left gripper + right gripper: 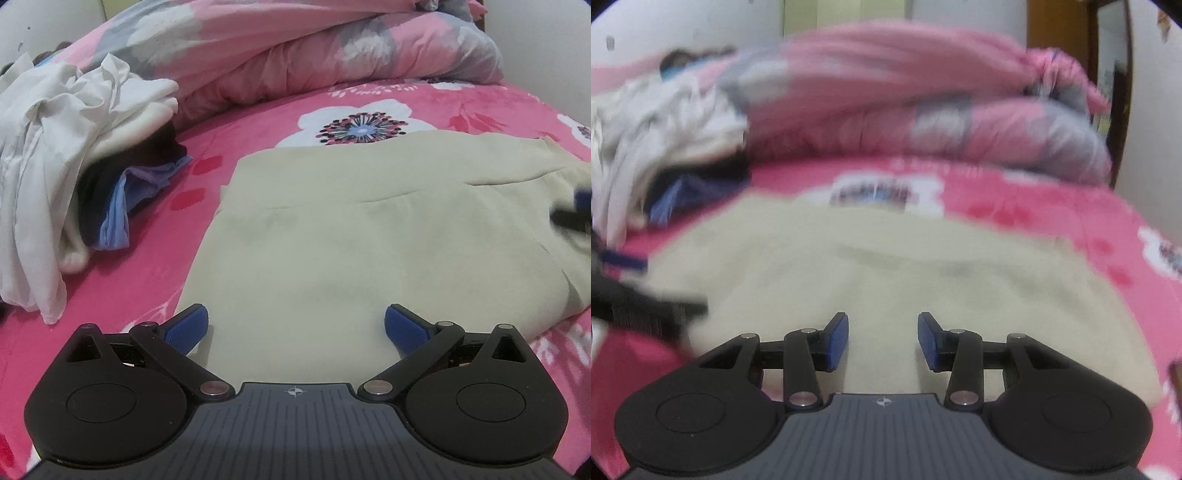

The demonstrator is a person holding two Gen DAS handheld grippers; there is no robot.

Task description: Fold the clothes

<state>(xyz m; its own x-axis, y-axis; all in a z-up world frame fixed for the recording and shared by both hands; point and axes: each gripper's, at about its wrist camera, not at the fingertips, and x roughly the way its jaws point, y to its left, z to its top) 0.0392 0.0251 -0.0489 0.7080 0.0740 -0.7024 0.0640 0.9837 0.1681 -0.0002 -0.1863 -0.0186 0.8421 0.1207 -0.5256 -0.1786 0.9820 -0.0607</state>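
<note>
No readable text, brand or numbers in either view. Only mark: a small white crosshair symbol on the ribbed grey housing of the left gripper (295, 325), and the same one on the right gripper (882, 341). The pink bedsheet (258, 122) has a row of white marks near the folded duvet (332, 48) that could be lettering, too small and blurred to read.
</note>
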